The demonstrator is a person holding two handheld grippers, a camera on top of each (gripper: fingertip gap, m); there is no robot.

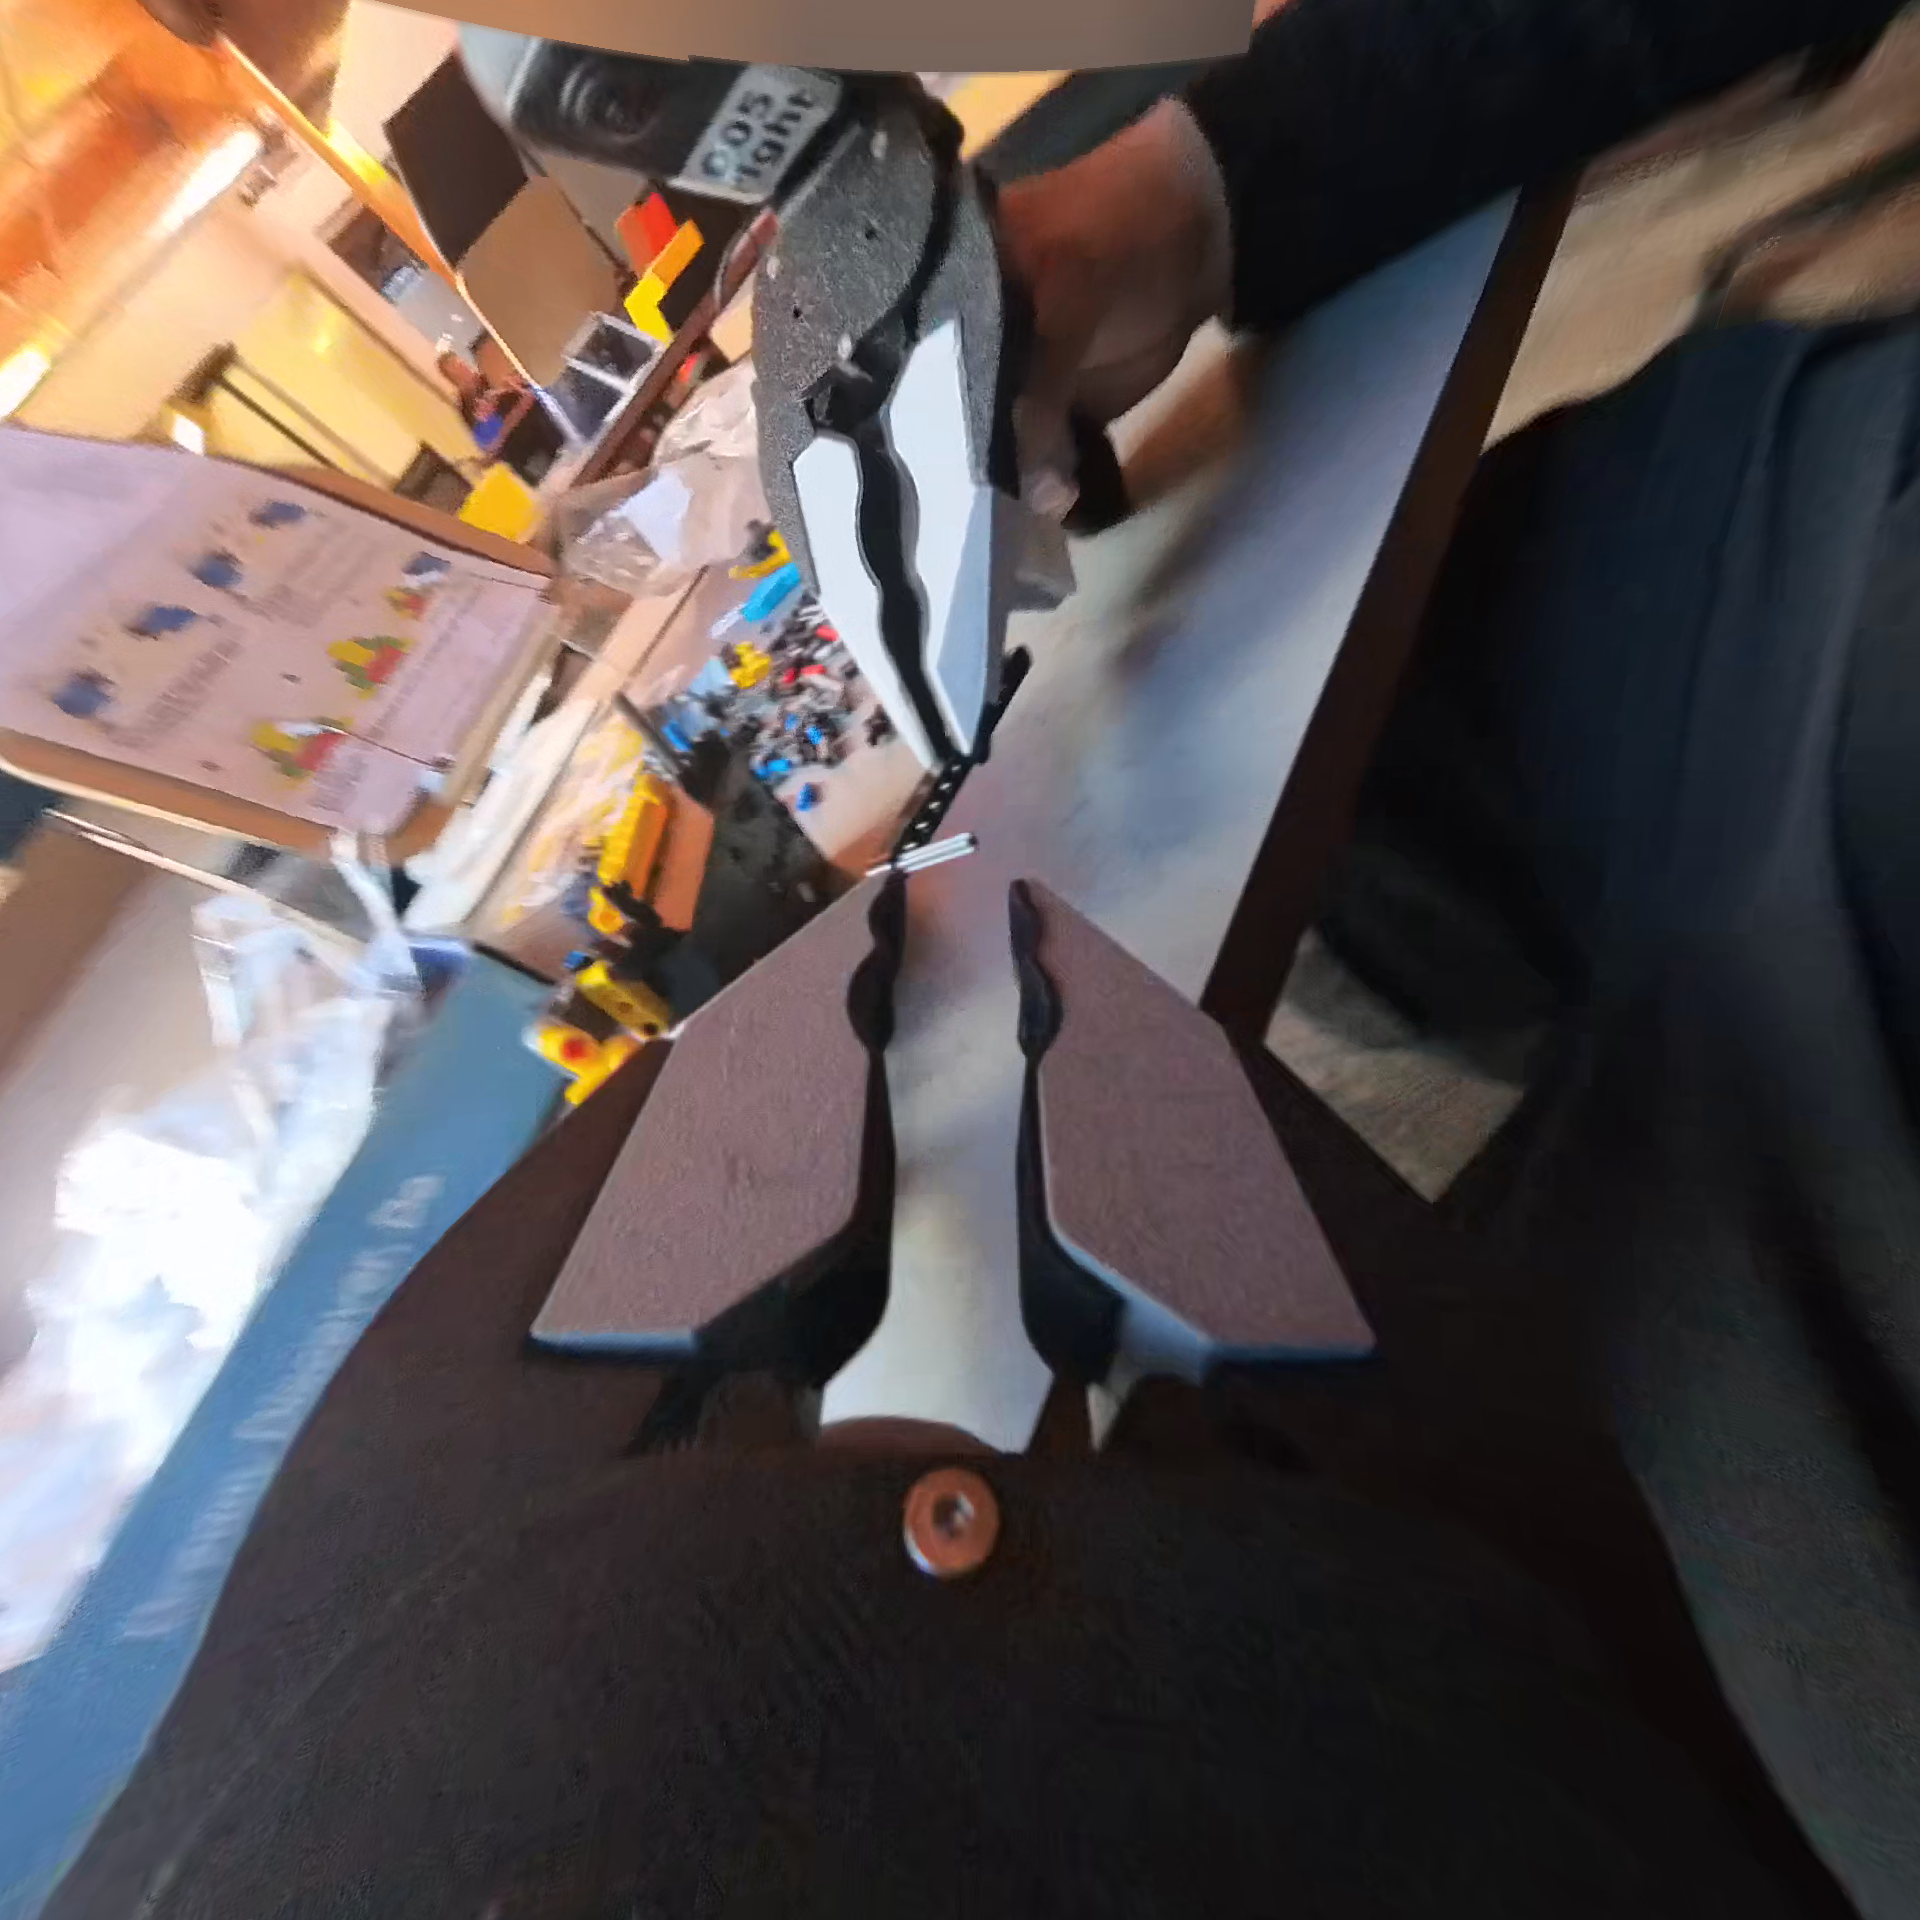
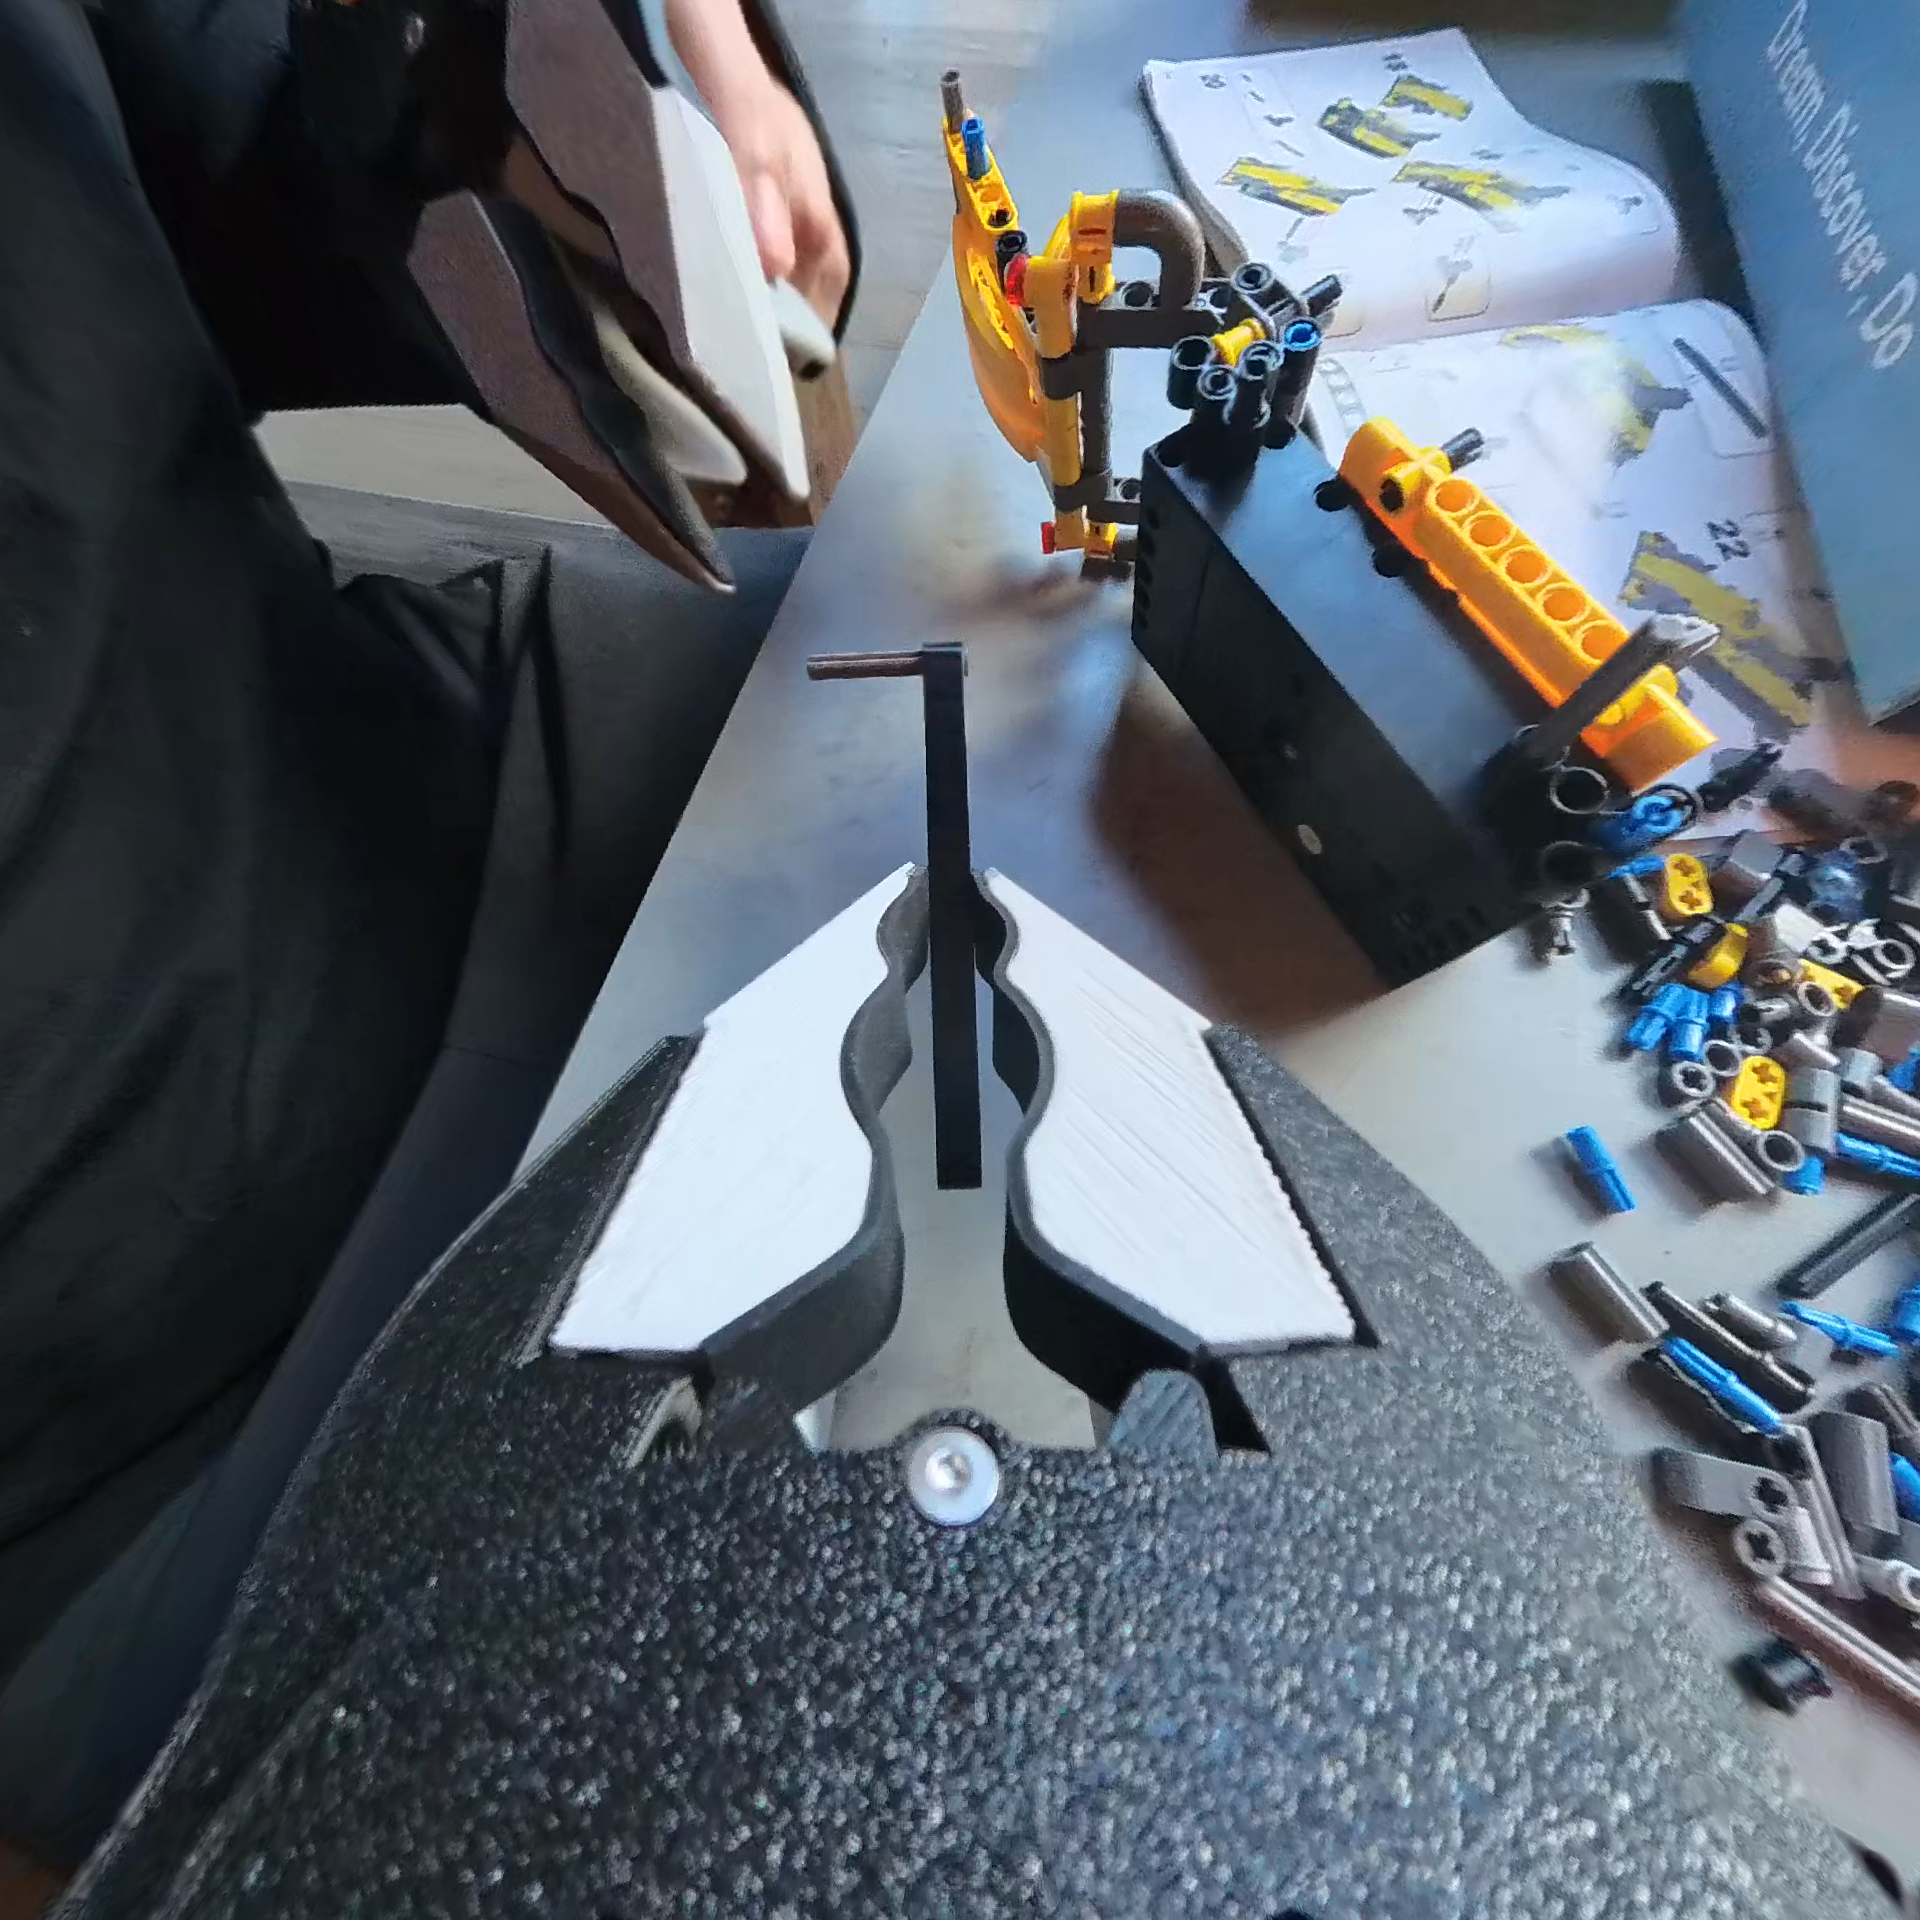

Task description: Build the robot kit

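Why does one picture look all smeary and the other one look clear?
Left wrist view: the booklet and plastic bags are streaked with motion blur, edges bent by the wide lens. Right wrist view: the right gripper, its thin black beam and the loose pieces are sharp, with glare on the grey table.

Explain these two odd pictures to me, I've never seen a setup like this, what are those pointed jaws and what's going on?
These are two hand-held grippers, each carrying a camera that looks along its fingers. The right gripper, white-fingered, is shut on a thin black plastic beam with a dark grey pin through its far end. The left gripper, brown-fingered, is open and holds nothing, its tips close to that pin. On the grey table stand a black-and-yellow brick model, loose small parts and an open instruction booklet.
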